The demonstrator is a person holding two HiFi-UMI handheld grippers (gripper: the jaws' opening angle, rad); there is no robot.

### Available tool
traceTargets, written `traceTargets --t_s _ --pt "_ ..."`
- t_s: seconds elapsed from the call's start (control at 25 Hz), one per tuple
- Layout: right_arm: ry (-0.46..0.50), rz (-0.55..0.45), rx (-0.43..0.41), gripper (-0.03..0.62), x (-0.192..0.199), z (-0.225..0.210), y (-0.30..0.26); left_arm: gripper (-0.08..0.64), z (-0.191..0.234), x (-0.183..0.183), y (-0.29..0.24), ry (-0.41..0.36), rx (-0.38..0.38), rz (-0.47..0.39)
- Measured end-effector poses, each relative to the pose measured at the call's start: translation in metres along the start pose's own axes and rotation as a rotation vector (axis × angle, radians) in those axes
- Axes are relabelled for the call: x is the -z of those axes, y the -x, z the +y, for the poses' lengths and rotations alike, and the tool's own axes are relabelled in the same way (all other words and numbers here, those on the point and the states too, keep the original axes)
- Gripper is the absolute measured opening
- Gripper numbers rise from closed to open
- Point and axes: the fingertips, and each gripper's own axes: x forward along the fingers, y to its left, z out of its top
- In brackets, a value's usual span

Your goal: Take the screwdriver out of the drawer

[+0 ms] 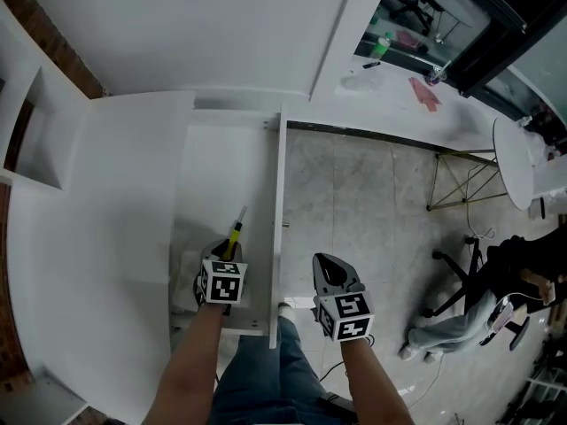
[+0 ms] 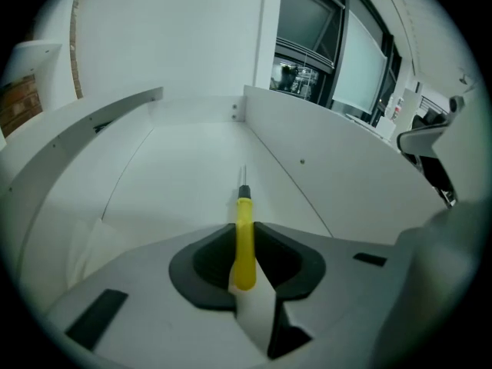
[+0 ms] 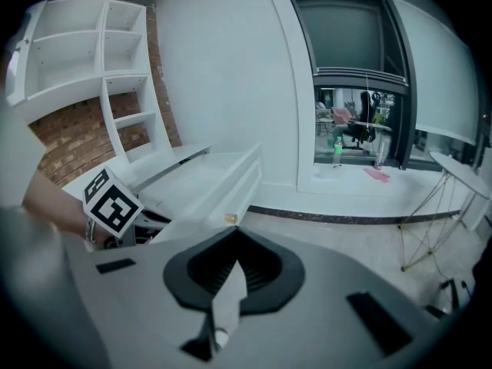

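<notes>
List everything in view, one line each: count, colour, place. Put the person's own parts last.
screwdriver: one, yellow handle, lying in the drawer
drawer: one, white, open, left of centre
floor: one, grey, right of the drawer
round table: one, white top on gold wire legs, right side
office chair: one, black, lower right
seated person: one, dark top, right edge
bottle: one, green, top of the head view
shelf unit: one, white, upper left in the right gripper view
left gripper: one, grey, in the drawer, shut on the screwdriver handle
right gripper: one, grey, over the floor, shut, empty
forearms: two, bare, bottom edge
</notes>
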Motion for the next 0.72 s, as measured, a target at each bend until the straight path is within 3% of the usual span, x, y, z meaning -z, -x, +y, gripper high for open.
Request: traceTargets --t_s 0.24,0.72 --pt "0.025 -0.04 0.011 0.011 -0.024 0.003 0.018 0.081 -0.009 -0.016 0.025 0.029 0.03 -0.057" --pt "0.091 -0.159 0.012 0.011 -0.082 0.014 0.067 0.081 -0.013 -0.068 0.102 0.055 0.001 -0.234"
